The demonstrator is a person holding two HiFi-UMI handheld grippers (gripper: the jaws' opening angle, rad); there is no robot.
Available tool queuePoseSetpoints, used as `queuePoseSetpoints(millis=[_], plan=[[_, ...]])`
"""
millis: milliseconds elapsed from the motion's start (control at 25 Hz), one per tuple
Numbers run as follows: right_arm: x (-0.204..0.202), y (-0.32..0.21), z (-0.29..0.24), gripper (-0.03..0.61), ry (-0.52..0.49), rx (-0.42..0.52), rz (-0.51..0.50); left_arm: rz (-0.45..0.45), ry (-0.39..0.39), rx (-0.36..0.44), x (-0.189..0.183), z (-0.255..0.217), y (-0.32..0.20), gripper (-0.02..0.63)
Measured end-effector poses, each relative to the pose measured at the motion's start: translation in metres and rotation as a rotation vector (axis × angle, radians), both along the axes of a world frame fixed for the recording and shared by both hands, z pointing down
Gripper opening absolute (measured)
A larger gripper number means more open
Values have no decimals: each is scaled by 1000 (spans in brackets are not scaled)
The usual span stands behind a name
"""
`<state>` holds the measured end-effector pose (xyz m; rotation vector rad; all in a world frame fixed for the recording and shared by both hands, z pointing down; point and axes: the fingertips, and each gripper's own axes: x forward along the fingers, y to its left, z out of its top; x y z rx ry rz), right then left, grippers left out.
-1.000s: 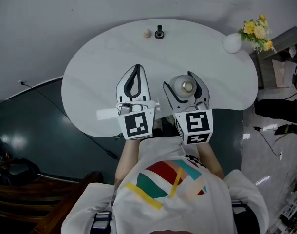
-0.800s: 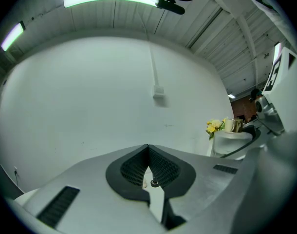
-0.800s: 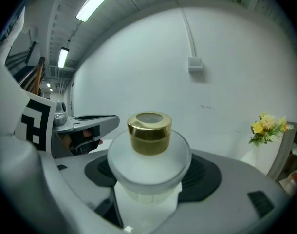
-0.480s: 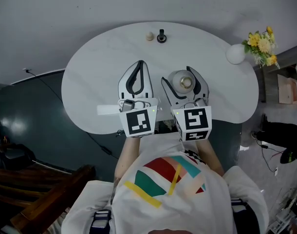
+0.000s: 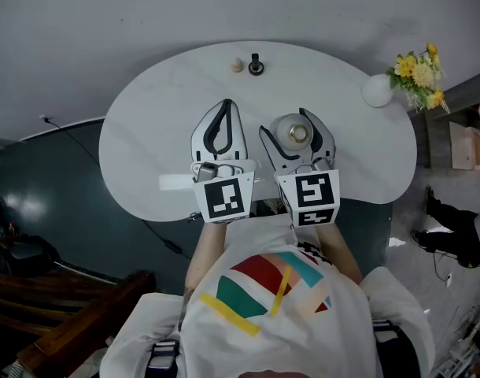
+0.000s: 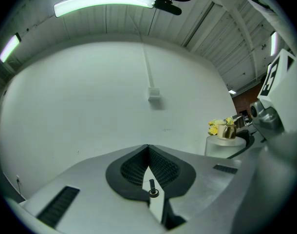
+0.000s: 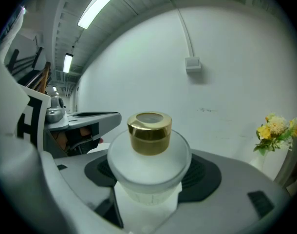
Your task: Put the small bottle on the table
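Cool, even light from the long white ceiling tube lamp [image 6: 103, 5] leaves the white oval tabletop [image 5: 145, 140] bright with only faint shadows and puts a soft glint on the gold metal cap [image 7: 149, 130] of the frosted small bottle [image 7: 148, 172], while both gripper views curve fisheye-like into black corners.

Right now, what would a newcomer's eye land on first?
The frosted small bottle with its gold cap, clamped in the right gripper over the near middle of the white table. Beside it the left gripper is shut and empty, and yellow flowers stand at the table's far right edge.
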<state>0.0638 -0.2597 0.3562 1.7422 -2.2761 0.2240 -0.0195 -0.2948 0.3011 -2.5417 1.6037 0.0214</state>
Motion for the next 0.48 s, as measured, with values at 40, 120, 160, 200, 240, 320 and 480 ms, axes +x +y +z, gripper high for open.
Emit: queuePoseSetpoints(millis=[40,120,160,200,240,320,480], plan=[[2,-2,2,339,2,-6,7,0,-3,-1,0,0,0,15],[7,-6,6,340,4,-22,26,-3,-5,-4,-1,1,0,15],[10,-9,8,341,6,-32,39,-5,-7,-7,-2,2,0,15],[13,-12,11,340,10,-42,50,-7,-8,-10,-2,3,0,15],[16,-15,14,341,14,-51,61,-8,-9,-12,-2,3,0,15],[23,-22,20,339,21,-72,76,-10,-14,-13,-2,4,1,15],[31,-36,35,341,25,-113,83,-14,-27,-27,-3,8,2,15]])
